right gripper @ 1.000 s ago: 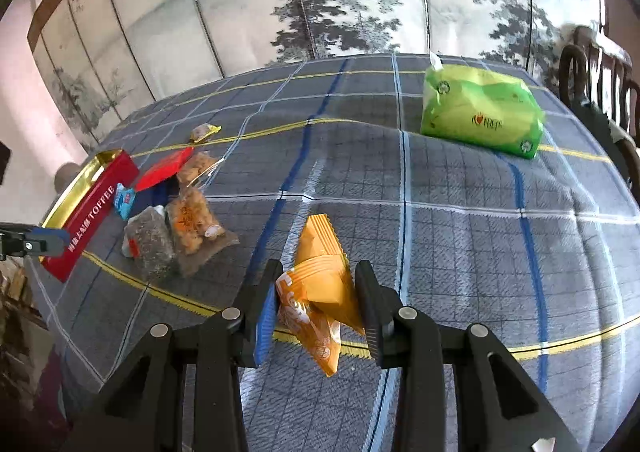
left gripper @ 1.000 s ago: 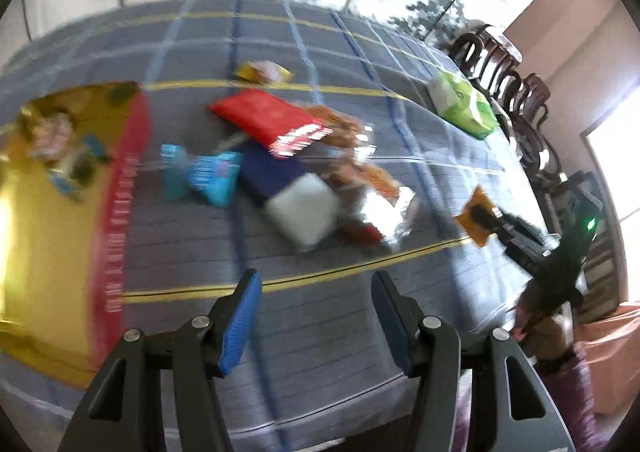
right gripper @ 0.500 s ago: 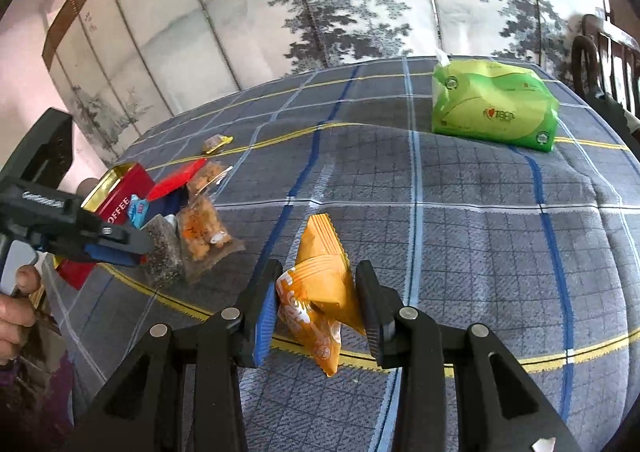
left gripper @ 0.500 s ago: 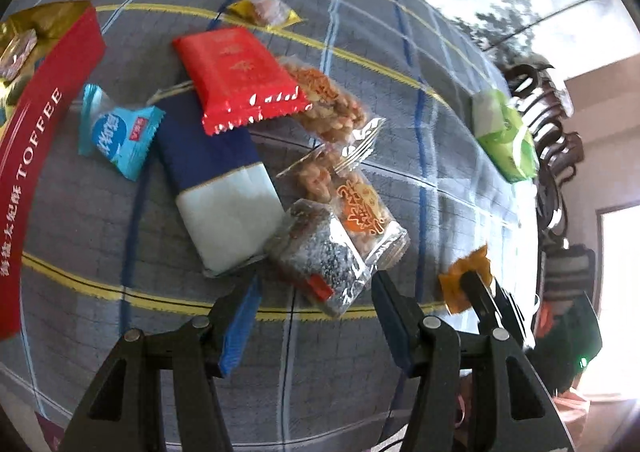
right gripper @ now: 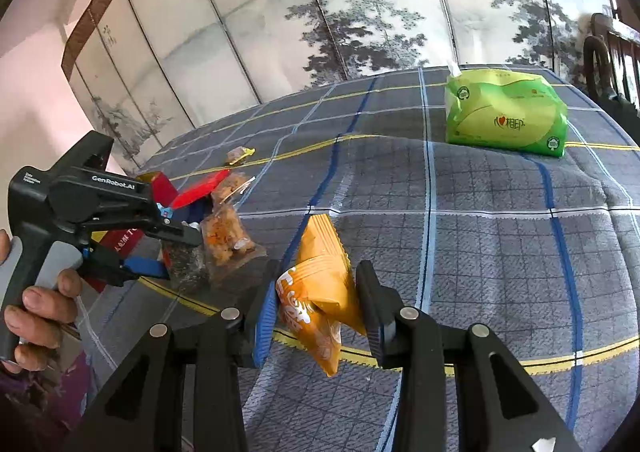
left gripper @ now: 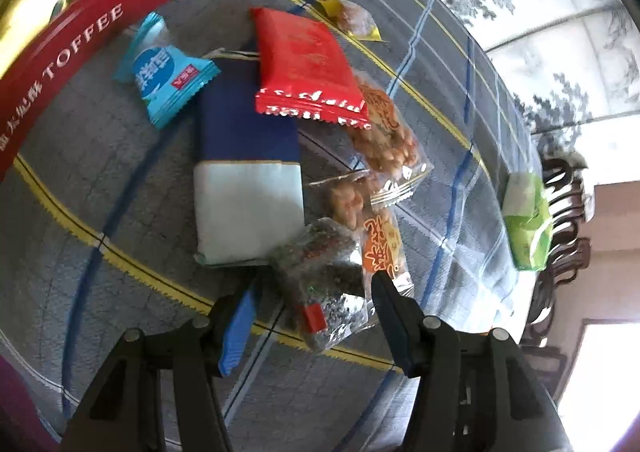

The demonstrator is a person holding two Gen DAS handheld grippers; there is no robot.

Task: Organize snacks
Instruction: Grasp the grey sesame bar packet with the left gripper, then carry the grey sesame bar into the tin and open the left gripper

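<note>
Between the spread fingers of the left gripper (left gripper: 316, 316) a clear packet of dark seeds (left gripper: 320, 276) is framed, lying at the near end of a loose pile on the checked cloth (left gripper: 120, 180). The jaws are seen wide apart, one on each side of the packet; whether the pads touch it cannot be told, and no grip has been closed. This placement is judged a set-up for a pick, the packet being the nearest and least covered item. Behind it, an orange-printed nut packet (left gripper: 380, 236) is partly overlapped by a second nut packet (left gripper: 384, 132), which in turn lies under a red packet (left gripper: 304, 64). A blue-and-white pack (left gripper: 248, 180) lies flat just beside these, with a light-blue candy (left gripper: 164, 68) near its far corner and a small yellow sweet (left gripper: 352, 16) further back. The red toffee tin (left gripper: 60, 64) stands open at the left edge with wrapped items inside, and is judged the likely destination. An orange packet (right gripper: 320, 292) is pinched between the closed-in jaws of the right gripper (right gripper: 320, 304) and held clear of the cloth, presumably in waiting. A green tissue pack (right gripper: 508, 112) sits well apart at the far side.
</note>
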